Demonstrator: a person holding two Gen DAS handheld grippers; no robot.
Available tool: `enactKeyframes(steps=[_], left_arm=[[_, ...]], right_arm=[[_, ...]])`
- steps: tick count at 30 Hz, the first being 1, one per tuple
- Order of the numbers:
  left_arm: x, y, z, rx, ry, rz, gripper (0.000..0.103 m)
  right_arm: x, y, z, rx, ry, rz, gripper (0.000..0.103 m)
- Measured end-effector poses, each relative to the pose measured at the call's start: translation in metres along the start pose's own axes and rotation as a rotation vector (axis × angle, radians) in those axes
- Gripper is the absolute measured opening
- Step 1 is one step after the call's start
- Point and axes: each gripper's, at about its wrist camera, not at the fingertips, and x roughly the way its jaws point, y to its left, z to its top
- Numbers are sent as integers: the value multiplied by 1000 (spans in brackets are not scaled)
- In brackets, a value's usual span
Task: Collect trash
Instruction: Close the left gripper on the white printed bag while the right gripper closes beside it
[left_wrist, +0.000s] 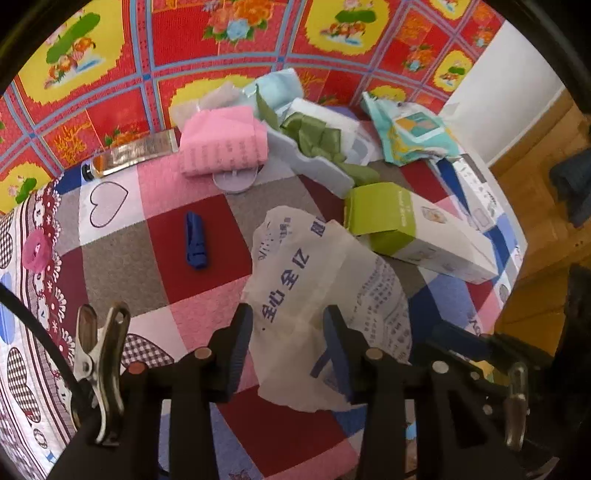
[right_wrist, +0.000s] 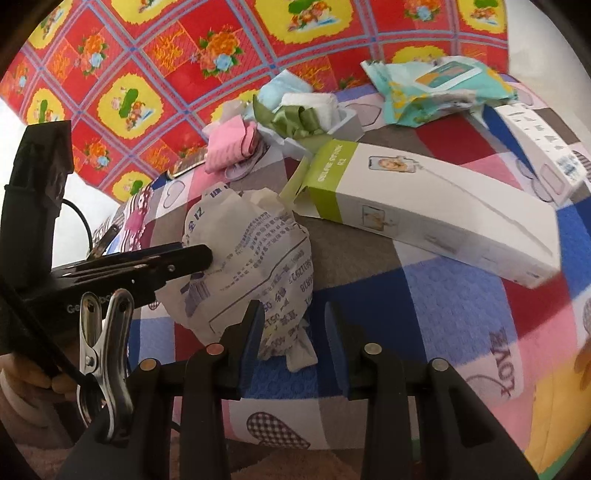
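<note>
A crumpled white plastic bag with blue print (left_wrist: 317, 288) lies on the patchwork quilt (left_wrist: 192, 236). My left gripper (left_wrist: 290, 332) has its jaws on either side of the bag's near end, and the bag fills the gap. In the right wrist view the left gripper's black fingers (right_wrist: 177, 260) reach into the bag (right_wrist: 251, 258) from the left. My right gripper (right_wrist: 295, 328) is open, with the bag's lower tail between its fingertips and not pinched.
A green and white box (left_wrist: 417, 229) lies right of the bag. Behind are a pink cloth (left_wrist: 221, 144), green ribbon (left_wrist: 314, 136), a teal wipes packet (left_wrist: 410, 133), a tube (left_wrist: 129, 155) and a blue clip (left_wrist: 195, 240). The bed edge and wooden floor (left_wrist: 546, 206) are right.
</note>
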Motion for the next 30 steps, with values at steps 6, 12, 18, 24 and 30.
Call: enactKeyframes(steps=[6, 12, 18, 24, 30], left_arm=[[12, 3, 0, -38, 12, 11, 46], [16, 5, -2, -58, 9, 13, 52], [22, 7, -4, -98, 22, -10, 54], [29, 12, -5, -154, 31, -34, 58], [33, 10, -3, -153, 29, -36, 59]], right_arm=[[14, -6, 8, -21, 36, 35, 35], [24, -10, 16, -40, 72, 66, 35], [30, -11, 18, -57, 93, 84, 35], [32, -11, 20, -69, 94, 94, 35], [33, -10, 22, -88, 88, 99, 35]])
